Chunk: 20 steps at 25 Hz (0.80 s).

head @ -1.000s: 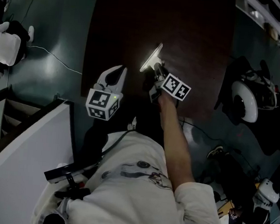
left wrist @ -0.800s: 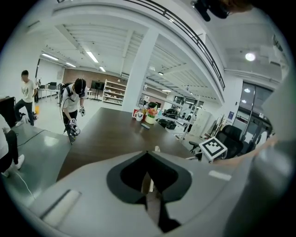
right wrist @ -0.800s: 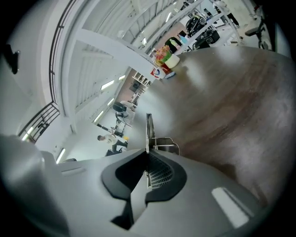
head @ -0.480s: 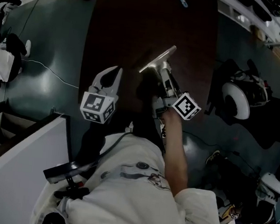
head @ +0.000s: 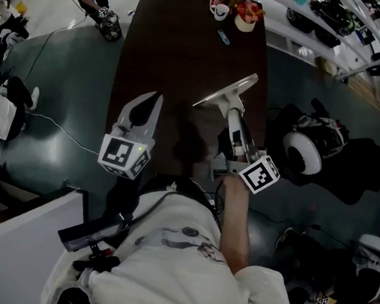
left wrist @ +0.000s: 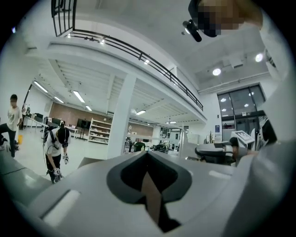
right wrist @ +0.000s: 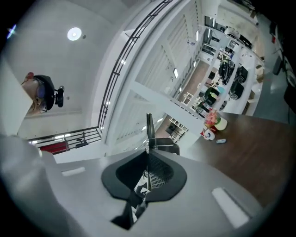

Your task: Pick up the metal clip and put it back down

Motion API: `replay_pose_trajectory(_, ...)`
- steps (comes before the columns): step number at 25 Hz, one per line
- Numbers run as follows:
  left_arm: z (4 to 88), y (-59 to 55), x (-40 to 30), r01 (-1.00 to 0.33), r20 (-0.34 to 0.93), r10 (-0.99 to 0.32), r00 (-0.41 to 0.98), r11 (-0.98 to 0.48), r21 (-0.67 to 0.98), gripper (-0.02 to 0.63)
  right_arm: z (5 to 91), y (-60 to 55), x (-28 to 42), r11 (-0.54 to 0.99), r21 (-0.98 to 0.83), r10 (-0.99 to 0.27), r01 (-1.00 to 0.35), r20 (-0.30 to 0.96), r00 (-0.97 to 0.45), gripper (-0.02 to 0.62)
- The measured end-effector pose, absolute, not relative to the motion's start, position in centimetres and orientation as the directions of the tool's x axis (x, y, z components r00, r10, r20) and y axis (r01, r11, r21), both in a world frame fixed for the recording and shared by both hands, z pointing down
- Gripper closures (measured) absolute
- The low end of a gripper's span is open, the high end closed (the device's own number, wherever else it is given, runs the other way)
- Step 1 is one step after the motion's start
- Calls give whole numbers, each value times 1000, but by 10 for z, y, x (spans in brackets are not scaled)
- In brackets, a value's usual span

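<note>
The right tongs, clamped on the metal clip, have lifted it, bar slanting up-right; left tongs closed, empty

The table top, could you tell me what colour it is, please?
Dark brown table top; the head view shows it best.

white printed short-sleeved t-shirt
</note>
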State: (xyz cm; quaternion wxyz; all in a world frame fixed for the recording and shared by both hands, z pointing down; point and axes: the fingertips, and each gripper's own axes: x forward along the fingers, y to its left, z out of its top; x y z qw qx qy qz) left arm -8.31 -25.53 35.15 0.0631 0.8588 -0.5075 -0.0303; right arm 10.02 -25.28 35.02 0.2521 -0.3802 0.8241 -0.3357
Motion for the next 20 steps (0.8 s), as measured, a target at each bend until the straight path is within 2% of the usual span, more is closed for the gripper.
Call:
replay_pose_trajectory(7,311,-264,-94,-874,-84,-880,468,-475,105,607,317,-252,108,539,-663,-804,-520,-219,-554,594)
replay_pose_trajectory(20,287,-267,-92,-863,-128,-863,489,-500,71,607,303,-255,103,564,-634,-797,-530,-248,-551,594)
